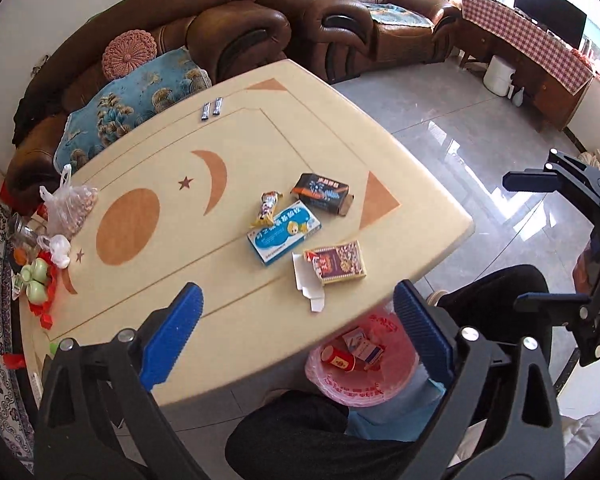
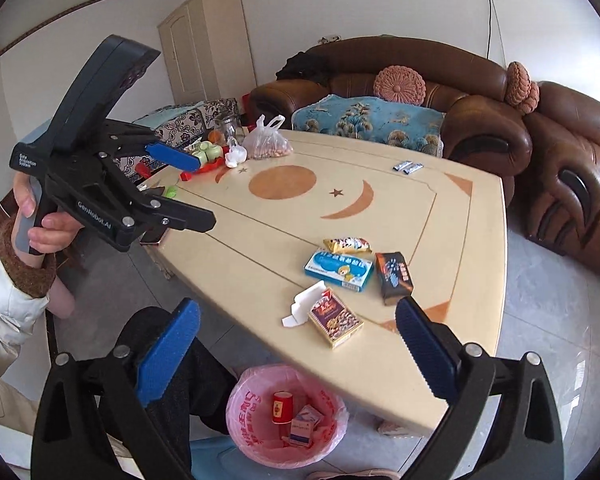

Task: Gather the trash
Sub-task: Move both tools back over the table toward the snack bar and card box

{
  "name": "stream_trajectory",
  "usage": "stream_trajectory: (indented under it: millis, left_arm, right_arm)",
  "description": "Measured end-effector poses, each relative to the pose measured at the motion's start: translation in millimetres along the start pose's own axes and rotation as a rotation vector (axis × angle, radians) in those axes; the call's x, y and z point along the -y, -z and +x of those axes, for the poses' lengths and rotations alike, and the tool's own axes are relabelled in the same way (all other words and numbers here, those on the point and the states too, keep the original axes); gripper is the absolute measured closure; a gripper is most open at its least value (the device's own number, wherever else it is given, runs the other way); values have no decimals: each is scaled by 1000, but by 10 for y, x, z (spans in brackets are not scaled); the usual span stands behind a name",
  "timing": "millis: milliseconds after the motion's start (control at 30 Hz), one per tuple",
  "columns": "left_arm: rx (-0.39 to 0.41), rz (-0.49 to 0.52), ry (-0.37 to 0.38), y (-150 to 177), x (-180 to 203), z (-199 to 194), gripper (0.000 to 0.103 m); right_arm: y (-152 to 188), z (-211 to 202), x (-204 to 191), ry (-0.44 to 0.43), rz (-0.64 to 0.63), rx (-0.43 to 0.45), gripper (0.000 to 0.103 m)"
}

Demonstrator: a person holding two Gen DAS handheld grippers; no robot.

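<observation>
Trash left on your table [image 2: 260, 248]: a snack wrapper [image 2: 347, 245], a blue-and-white box [image 2: 339, 270], a dark carton [image 2: 394, 277] and an open red-and-gold box [image 2: 334, 317], its flap up, all clustered near the table's near corner. The pink-lined bin [image 2: 286, 418] sits on the floor just below that edge and holds a red cup [image 2: 282, 407] and small cartons. Your left gripper [image 1: 296, 332] and right gripper [image 2: 298, 354] both have jaws spread wide, nothing between them. Two sachets [image 2: 408, 167] lie at the far edge; food bags [image 2: 266, 142] sit at the far-left corner.
</observation>
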State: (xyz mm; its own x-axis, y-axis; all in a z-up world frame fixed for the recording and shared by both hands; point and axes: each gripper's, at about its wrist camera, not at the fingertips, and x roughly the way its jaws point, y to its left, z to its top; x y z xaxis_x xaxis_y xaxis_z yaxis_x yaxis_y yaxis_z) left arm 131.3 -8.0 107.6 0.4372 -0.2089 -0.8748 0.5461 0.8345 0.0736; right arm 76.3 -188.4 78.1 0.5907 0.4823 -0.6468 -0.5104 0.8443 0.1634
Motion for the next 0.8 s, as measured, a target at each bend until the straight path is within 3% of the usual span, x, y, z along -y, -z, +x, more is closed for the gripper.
stream_trajectory:
  millis: [433,800]
  left_arm:
    - [-116,29,21,-722,-329,619,9]
    - [-210,51,58,-857,-450,1303,9]
  right_arm:
    - [-416,286,355,-37,-4,8,7]
    - [-405,801,506,-38,-54,-90,7]
